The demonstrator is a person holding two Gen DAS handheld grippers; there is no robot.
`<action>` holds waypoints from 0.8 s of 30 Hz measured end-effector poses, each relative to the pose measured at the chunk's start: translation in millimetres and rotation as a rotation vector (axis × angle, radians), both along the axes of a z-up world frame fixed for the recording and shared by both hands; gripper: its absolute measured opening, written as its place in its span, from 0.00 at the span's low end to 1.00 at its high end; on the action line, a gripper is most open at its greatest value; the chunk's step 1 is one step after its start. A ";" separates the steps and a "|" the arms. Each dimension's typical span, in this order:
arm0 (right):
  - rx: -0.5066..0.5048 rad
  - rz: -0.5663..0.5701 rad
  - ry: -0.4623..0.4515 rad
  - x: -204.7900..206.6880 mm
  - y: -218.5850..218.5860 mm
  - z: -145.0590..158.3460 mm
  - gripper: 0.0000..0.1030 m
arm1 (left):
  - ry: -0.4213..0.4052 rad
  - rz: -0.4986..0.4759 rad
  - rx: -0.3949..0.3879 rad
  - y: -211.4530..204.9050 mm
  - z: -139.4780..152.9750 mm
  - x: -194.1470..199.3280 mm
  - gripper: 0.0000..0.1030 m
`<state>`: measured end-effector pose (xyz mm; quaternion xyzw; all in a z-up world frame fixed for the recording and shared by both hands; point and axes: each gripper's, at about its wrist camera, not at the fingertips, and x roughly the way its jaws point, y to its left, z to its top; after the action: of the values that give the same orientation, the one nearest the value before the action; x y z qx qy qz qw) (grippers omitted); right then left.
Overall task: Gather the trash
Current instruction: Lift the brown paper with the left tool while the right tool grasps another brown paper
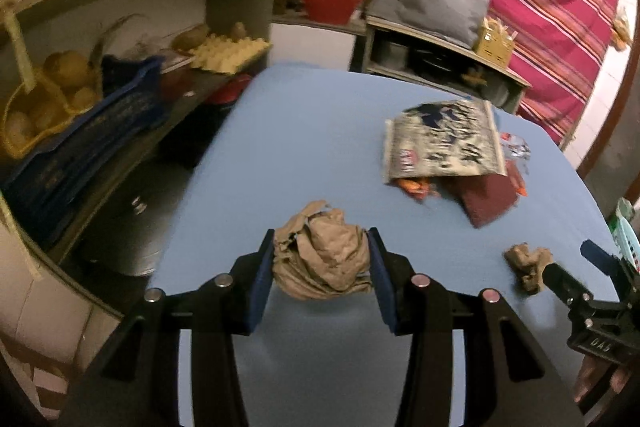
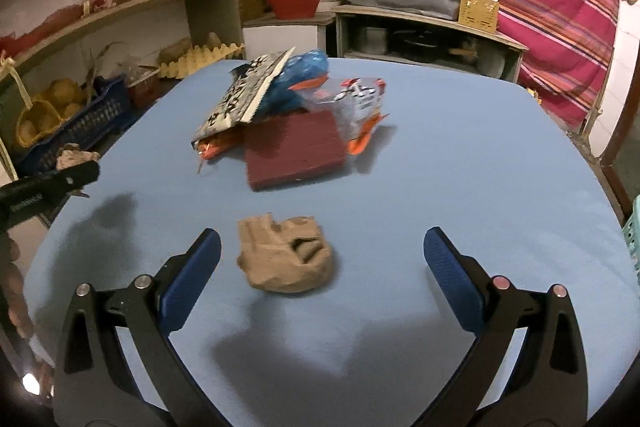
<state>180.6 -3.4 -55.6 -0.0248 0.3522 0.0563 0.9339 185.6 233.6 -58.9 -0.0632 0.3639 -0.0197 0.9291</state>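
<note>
Left wrist view: my left tongs [image 1: 320, 259] clamp a paper wad [image 1: 324, 259]; my right tongs [image 2: 322, 259] gape over another wad [image 2: 286, 257] on the counter [image 2: 460, 167]

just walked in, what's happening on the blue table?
A person with a tool in each hand is collecting trash. The left tool is clamped on a crumpled brown paper wad. The right tool is open, aimed at a second crumpled brown paper ball lying on the blue table, not gripped yet. Further back sits a pile: a black-and-white snack bag, other wrappers and a maroon box.
</note>
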 end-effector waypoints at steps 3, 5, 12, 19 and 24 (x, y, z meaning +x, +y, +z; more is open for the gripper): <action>-0.056 -0.023 -0.006 2.4 13.6 -5.9 0.96 | -0.002 0.021 0.003 10.4 -1.5 -1.1 0.43; -0.075 -0.036 0.021 7.8 18.9 -9.7 0.96 | -0.003 0.024 -0.005 13.6 -2.6 -2.9 0.43; -0.080 -0.023 0.109 21.2 26.3 -22.6 0.62 | -0.003 0.022 -0.008 14.9 -1.8 -1.5 0.43; -0.066 -0.004 0.099 20.9 15.3 -20.8 0.51 | -0.001 0.008 0.012 -1.7 2.2 1.9 0.43; -0.073 -0.019 0.046 18.9 -13.7 -1.1 0.51 | -0.012 -0.018 0.025 -27.2 7.5 5.1 0.43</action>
<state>199.4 -17.2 -56.7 -0.0543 0.3757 0.0352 0.9245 190.7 206.4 -51.4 -0.0481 0.3590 -0.0241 0.9318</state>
